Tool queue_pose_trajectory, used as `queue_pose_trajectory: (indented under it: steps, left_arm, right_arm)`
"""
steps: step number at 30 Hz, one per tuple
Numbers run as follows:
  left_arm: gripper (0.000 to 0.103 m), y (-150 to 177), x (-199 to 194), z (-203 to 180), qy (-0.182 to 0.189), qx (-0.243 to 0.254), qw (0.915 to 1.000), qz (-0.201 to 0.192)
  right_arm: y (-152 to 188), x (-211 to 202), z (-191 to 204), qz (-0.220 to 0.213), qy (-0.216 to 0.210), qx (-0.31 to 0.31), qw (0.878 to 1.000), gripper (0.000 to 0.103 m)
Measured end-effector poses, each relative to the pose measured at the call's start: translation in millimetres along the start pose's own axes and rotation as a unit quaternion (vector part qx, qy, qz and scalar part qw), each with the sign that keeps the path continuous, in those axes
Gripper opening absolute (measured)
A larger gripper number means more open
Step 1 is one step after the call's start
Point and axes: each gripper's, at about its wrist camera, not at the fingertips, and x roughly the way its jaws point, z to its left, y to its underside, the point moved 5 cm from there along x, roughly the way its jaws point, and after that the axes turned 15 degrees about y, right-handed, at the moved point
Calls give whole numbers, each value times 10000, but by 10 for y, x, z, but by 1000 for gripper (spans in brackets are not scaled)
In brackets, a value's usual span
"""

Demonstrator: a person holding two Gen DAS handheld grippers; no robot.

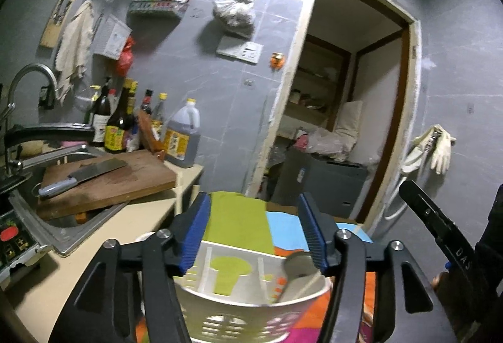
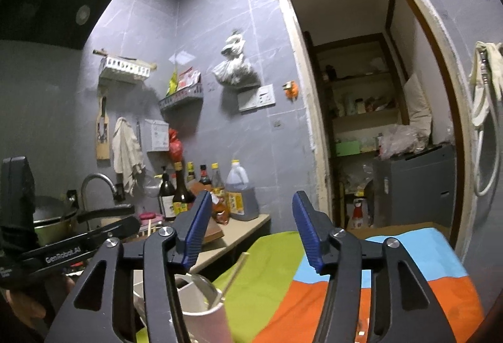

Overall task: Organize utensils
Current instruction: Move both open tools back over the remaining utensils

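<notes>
The left gripper [image 1: 254, 230] stands released at lower centre of its view, blue pads apart with nothing pinched; just below them sits the white utensil basket [image 1: 251, 311] on a multicoloured cloth [image 1: 239, 220], a spoon [image 1: 298, 267] leaning inside at its right; the right gripper [image 2: 248, 230] is likewise released and empty, the basket's rim at lower left; a cleaver [image 1: 81, 175] lies on the cutting board [image 1: 125, 182] at left.
</notes>
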Motion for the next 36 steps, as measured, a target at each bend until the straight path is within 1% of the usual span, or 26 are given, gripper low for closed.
queue_pose_trajectory:
  steps: [1, 2, 4, 7, 9, 12, 13, 15, 17, 19, 23, 27, 33, 36]
  left_arm:
    - [57, -2, 3, -61, 62, 24, 10000, 8]
    - [59, -1, 8, -124, 119, 42, 9999, 20]
    - [65, 5, 24, -233, 213, 79, 9997, 36]
    - [72, 25, 44, -420, 357, 167, 9992, 51]
    - [74, 57, 63, -567, 465, 260, 9985, 100]
    - [84, 131, 108, -752, 601, 376, 9972, 217]
    - [86, 168, 124, -811, 646, 410, 9967, 255]
    - [86, 237, 159, -903, 704, 472, 9958, 359]
    - [86, 337, 212, -1008, 770, 543, 9942, 517]
    - [86, 423, 263, -1090, 821, 592, 9928, 636]
    - [86, 639, 384, -1230, 925, 630, 9893, 933]
    - [86, 857, 494, -1316, 946, 678, 9853, 1251]
    - [86, 1163, 714, -1344, 767, 729, 9774, 1830]
    - [86, 1299, 816, -1327, 705, 685, 9721, 2130]
  right_arm:
    - [-31, -37, -57, -5, 48, 8, 10000, 55]
    - [-54, -70, -106, -8, 78, 22, 10000, 61]
    - [-108, -154, -212, -37, 122, 53, 9999, 70]
    - [-193, -321, -383, -111, 261, -6, 9996, 72]
    - [-220, -402, -483, -87, 332, -67, 9994, 77]
    - [-242, -501, -644, -7, 421, -122, 9990, 83]
    - [-237, -531, -700, 19, 468, -150, 9988, 86]
    - [-225, -571, -800, 85, 538, -210, 9983, 89]
    - [-197, -597, -896, 150, 615, -260, 9977, 95]
    - [-154, -608, -989, 259, 670, -283, 9970, 99]
    - [-32, -600, -1155, 508, 787, -329, 9951, 99]
    - [119, -560, -1299, 786, 882, -354, 9924, 99]
    - [404, -425, -1476, 1384, 974, -433, 9846, 99]
    - [515, -378, -1532, 1623, 968, -434, 9810, 96]
